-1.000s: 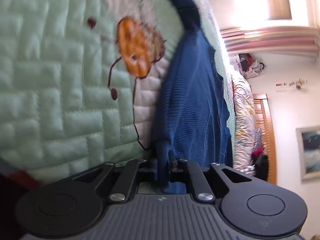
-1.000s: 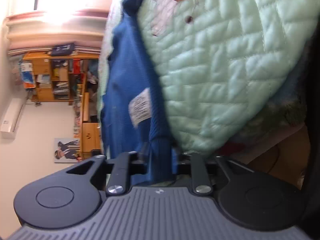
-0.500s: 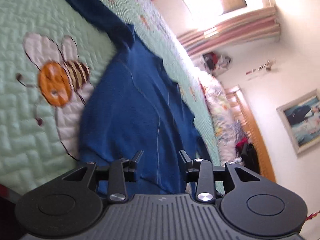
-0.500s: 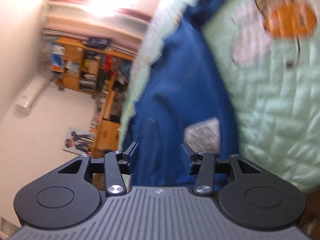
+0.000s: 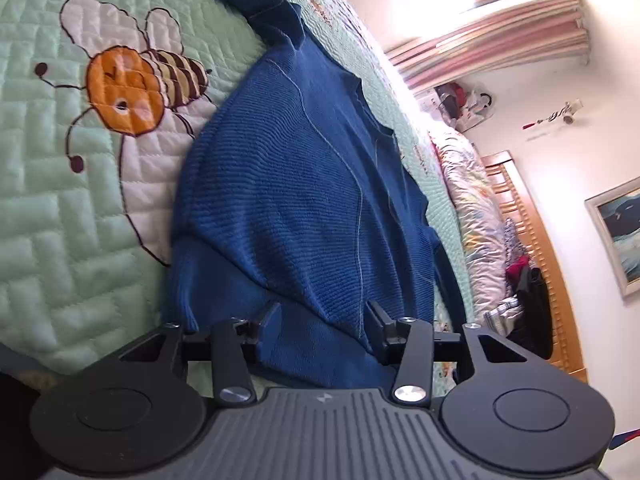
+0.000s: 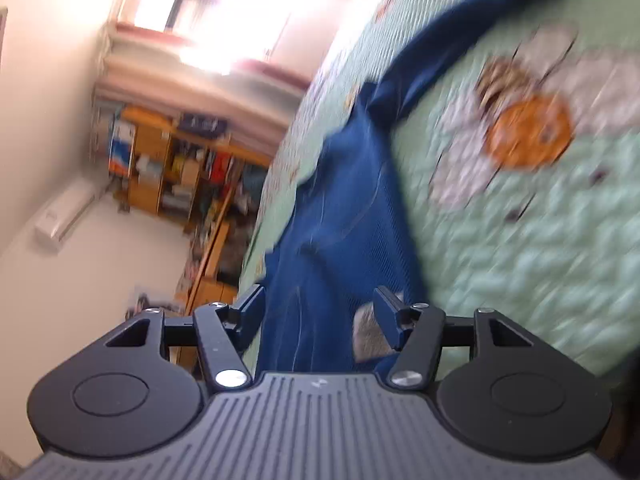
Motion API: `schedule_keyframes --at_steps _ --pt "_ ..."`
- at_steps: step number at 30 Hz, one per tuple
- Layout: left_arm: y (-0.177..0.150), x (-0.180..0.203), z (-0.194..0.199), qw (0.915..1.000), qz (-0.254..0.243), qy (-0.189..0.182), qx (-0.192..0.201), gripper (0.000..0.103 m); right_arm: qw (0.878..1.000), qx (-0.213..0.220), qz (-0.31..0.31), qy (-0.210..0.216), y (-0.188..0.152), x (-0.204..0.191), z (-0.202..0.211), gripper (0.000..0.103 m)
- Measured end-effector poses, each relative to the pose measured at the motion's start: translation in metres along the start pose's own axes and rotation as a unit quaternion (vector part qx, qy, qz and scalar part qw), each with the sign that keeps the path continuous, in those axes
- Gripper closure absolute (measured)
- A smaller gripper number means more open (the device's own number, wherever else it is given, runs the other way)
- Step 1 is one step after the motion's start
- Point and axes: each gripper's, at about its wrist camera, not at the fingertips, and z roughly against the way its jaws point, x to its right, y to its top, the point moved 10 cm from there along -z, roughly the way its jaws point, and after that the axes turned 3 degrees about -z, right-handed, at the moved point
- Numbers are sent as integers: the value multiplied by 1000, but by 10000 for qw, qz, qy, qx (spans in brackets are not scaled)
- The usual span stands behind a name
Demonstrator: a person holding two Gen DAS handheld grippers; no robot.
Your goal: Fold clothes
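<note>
Both grippers, left gripper and right gripper, have just been opening and released the soft, limp blue sweater; take its near hem.

The blue knitted sweater lies on the green quilted bedspread before me. The embroidered orange bee sits left of it in my left view, right in my right view.

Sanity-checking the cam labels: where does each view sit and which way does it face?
Left wrist: on the left claw, looking along the blue sweater on the green quilt toward a framed picture; open claw shows.
Right wrist: on the right claw, blurred, facing wooden shelves; open claw shows.
Shared: sweater, quilt, bee patch, window.
</note>
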Motion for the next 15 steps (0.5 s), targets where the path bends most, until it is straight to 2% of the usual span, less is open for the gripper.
schedule_keyframes --at_steps 1,3,4,6,8,10,11,15 --pt "0 3 1 9998 -155 141 21 51 9998 -166 31 -126 -8 1 -13 42" --pt "0 10 6 9977 -491 462 91 38 9980 -497 93 -379 -25 2 -38 41" --pt "1 13 9 9950 -704 693 150 35 9979 -495 201 -373 -27 -3 -39 41" --pt "3 21 14 9830 -1292 1263 312 24 9972 -402 515 -359 -25 -18 -36 41" --pt "8 32 14 9674 -1794 1691 573 14 9940 -218 964 -462 -19 -35 -35 38" --pt "11 44 12 9565 -2134 1824 793 13 9848 -7 1558 -762 -12 -48 -40 26" --pt "13 49 9 9538 -2226 1825 858 12 9789 66 1842 -882 -9 -54 -44 25" --pt "15 64 -5 9527 -2264 1800 929 9 9533 187 2807 -1105 4 -65 -76 25"
